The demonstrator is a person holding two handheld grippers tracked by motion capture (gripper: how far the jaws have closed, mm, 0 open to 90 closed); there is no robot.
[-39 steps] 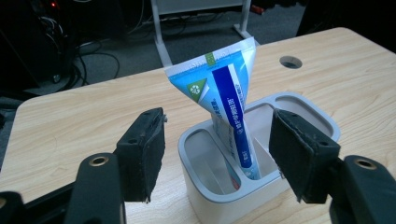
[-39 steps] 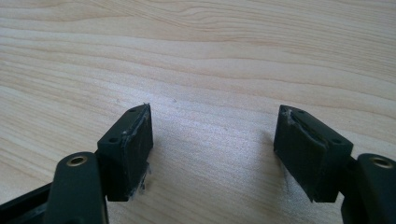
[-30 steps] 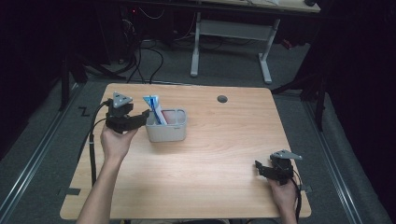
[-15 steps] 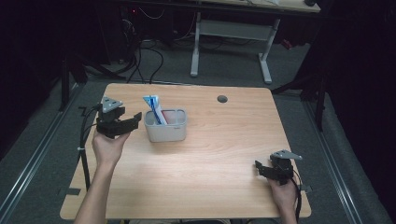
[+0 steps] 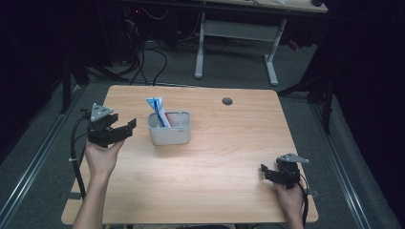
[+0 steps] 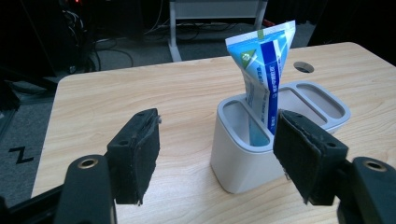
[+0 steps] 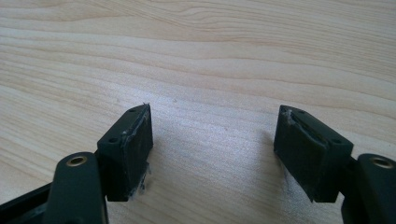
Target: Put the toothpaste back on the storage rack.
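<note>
Wooden table point(image 5: 229, 162) across mid-frame. Left of centre, grey two-slot holder point(image 5: 169, 129), blue-white tube point(image 5: 158, 110) standing upright in its left slot, likely stored. Lettering on tube too blurred to read. Left gripper point(image 5: 128, 128) just beside holder, jaws released, empty. Lower right, right gripper point(image 5: 265, 171) parked low, jaws spread, empty.

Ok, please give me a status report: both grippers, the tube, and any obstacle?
Left gripper open, empty, beside holder. Right gripper open, empty, low over the table. Toothpaste tube upright in grey holder, end compartment. Nothing in the way.
</note>
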